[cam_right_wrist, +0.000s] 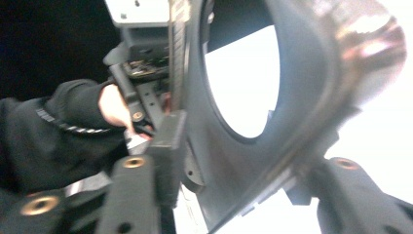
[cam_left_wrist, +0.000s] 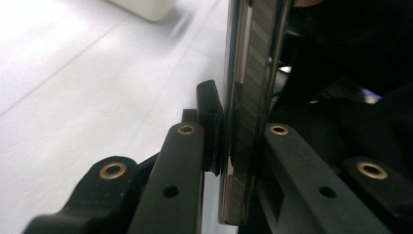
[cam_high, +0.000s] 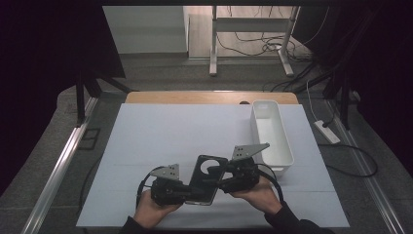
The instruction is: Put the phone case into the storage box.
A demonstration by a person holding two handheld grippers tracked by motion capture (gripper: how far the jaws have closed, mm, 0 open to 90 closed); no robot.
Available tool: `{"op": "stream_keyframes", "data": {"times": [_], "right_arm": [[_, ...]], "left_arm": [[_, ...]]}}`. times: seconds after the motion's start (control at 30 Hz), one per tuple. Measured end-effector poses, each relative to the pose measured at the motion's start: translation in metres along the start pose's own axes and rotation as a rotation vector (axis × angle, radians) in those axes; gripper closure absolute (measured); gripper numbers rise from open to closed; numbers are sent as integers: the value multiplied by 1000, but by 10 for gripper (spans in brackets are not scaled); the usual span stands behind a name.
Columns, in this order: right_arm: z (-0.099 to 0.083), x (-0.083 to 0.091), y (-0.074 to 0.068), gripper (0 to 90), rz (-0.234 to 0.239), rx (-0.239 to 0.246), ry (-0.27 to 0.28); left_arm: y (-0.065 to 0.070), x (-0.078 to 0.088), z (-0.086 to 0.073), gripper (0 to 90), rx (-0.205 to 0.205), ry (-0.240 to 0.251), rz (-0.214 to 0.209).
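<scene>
A flat black phone case (cam_high: 207, 178) with a round hole near its top is held tilted above the white table sheet (cam_high: 170, 131), near the front edge. My left gripper (cam_high: 192, 195) is shut on the case's lower end; in the left gripper view its pads (cam_left_wrist: 210, 126) press both faces of the thin edge (cam_left_wrist: 253, 73), and the gripper (cam_left_wrist: 238, 146) points along the sheet. My right gripper (cam_high: 216, 173) reaches the case's upper part from the right. In the right gripper view the case (cam_right_wrist: 302, 73) lies slanted between the spread jaws, and the gripper (cam_right_wrist: 238, 161) stands open around it.
A long white bin (cam_high: 272, 131) stands on the sheet's right side, just beyond the right gripper. A wooden table edge (cam_high: 209, 97) runs behind the sheet. On the floor are a power strip (cam_high: 327, 131), cables and desk legs (cam_high: 213, 44).
</scene>
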State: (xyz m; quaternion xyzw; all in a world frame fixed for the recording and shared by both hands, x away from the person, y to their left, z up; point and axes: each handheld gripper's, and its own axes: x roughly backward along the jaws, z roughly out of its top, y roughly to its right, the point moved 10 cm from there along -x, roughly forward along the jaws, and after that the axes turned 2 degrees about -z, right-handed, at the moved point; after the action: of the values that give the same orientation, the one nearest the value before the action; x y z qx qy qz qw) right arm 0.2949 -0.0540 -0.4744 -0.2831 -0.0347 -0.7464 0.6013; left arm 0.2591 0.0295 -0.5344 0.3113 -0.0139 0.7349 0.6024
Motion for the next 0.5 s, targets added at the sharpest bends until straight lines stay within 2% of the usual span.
{"op": "stream_keyframes", "data": {"times": [0.17, 0.3, 0.33, 0.4, 0.43, 0.5], "right_arm": [[2, 4, 11, 256, -108, 17, 6], [4, 7, 17, 140, -168, 2, 6], [4, 7, 19, 100, -195, -2, -2], [4, 8, 22, 49, -223, 0, -10], [4, 8, 22, 49, -223, 0, -10], [6, 10, 24, 0, -251, -6, -5]], "left_arm": [[-7, 3, 0, 843, 9, 5, 80], [-13, 4, -1, 843, 25, 2, 159], [-14, 5, -1, 843, 24, -1, 173], [-17, 6, -1, 843, 28, -4, 209], [-17, 6, -1, 843, 28, -4, 209], [-21, 8, -1, 843, 38, -5, 254]]}}
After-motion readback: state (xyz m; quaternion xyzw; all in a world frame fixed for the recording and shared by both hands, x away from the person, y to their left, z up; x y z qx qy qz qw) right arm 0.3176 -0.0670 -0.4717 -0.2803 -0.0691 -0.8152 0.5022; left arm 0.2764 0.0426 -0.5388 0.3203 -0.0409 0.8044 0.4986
